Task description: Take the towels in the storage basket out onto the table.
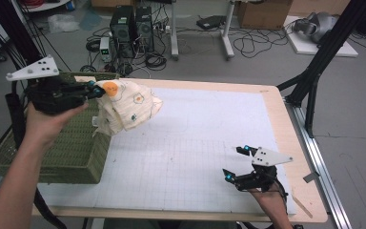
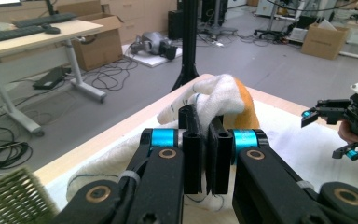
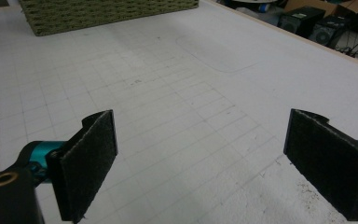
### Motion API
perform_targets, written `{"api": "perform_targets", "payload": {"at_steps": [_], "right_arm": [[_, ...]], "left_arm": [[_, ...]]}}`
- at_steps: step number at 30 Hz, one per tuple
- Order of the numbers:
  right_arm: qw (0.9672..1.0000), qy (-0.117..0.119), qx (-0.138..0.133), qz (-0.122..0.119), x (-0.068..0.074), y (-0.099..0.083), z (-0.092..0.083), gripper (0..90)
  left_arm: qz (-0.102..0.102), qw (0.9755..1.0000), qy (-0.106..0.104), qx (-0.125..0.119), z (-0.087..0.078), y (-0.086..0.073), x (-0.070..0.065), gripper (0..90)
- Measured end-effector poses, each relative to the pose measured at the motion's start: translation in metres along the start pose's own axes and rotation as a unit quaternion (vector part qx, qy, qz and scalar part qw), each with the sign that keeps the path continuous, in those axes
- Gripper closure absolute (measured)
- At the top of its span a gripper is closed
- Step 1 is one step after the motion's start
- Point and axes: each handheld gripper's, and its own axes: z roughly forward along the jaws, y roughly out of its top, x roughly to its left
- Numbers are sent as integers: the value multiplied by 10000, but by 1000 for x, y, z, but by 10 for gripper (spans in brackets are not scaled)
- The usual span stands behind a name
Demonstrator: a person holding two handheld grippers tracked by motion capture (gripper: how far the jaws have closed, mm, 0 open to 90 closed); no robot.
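The left tongs [image 1: 96, 89] are clamped on a cream cloth [image 1: 126, 109], holding it above the counter [image 1: 286, 124] beside the green basket [image 1: 71, 152] at the far left. The right tongs [image 1: 235, 163] stand wide open, empty, near right.

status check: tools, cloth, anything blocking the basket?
Left tool shut on cloth, lifted beside the green basket. Right tool open, nothing between its jaws, low over the white mat. Nothing in the way.

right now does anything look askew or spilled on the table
Nothing spilled or damaged. The cloth hangs bunched from the left gripper beside the basket, off the table; the right gripper waits open.
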Motion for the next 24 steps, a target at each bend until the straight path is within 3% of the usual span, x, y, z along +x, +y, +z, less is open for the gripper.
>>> {"api": "perform_targets", "payload": {"at_steps": [12,24], "right_arm": [[10000,-5,-9,-34,0,0,0,88],[10000,5,-27,-13,0,1,-1,88]], "left_arm": [[102,9990,-407,119,43,-4,-23,864],[26,9971,-710,285,92,-33,-49,864]]}}
